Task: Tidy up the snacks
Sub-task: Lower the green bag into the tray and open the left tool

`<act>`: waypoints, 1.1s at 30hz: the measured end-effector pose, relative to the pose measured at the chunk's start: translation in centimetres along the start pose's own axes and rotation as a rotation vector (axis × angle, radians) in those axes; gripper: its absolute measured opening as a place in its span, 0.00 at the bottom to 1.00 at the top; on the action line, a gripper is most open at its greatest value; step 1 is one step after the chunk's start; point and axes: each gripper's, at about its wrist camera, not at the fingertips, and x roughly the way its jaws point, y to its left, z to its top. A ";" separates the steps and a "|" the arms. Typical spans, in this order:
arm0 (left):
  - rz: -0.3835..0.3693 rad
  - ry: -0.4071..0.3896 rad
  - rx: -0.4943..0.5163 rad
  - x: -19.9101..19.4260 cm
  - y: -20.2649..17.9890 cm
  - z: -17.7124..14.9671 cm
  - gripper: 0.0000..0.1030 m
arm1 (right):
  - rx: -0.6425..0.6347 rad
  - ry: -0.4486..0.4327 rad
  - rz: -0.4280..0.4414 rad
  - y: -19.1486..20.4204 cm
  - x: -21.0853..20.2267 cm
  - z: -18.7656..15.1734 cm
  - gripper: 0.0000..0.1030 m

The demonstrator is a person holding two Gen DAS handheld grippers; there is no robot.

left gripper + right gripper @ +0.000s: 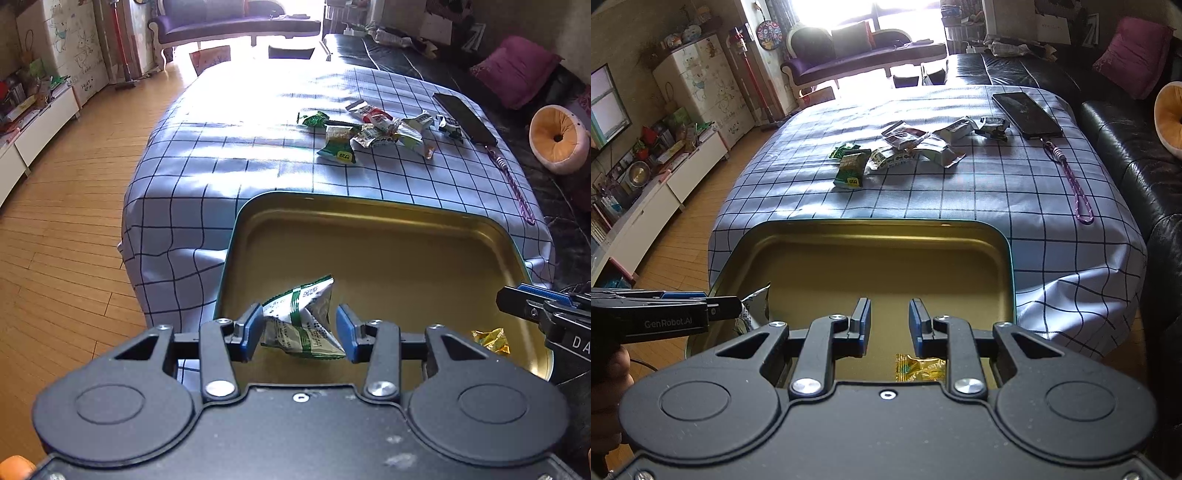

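Now your left gripper point(301, 330) loosely brackets a crinkled foil packet point(301, 321) over the rounded gold tin point(369, 210); your right gripper point(888, 325) hangs slightly parted, empty.

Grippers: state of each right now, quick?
Left gripper: jaws apart around the green-and-white snack packet over the tin; grip unclear.
Right gripper: open, empty.

right gripper point(888, 325) over gold tin point(827, 266)
jaws apart, empty; yellow packet point(919, 367) below; snacks point(905, 147) beyond on checked cloth point(997, 192).
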 end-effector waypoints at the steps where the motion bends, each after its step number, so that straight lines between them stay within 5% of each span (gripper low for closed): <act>1: 0.003 0.009 -0.003 0.2 0.1 0.0 0.43 | 0.004 0.005 -0.002 -0.1 0.1 0.0 0.33; 33: -0.042 0.169 0.047 2.9 -1.5 0.7 0.43 | 0.042 0.130 0.011 -1.0 2.6 -0.2 0.33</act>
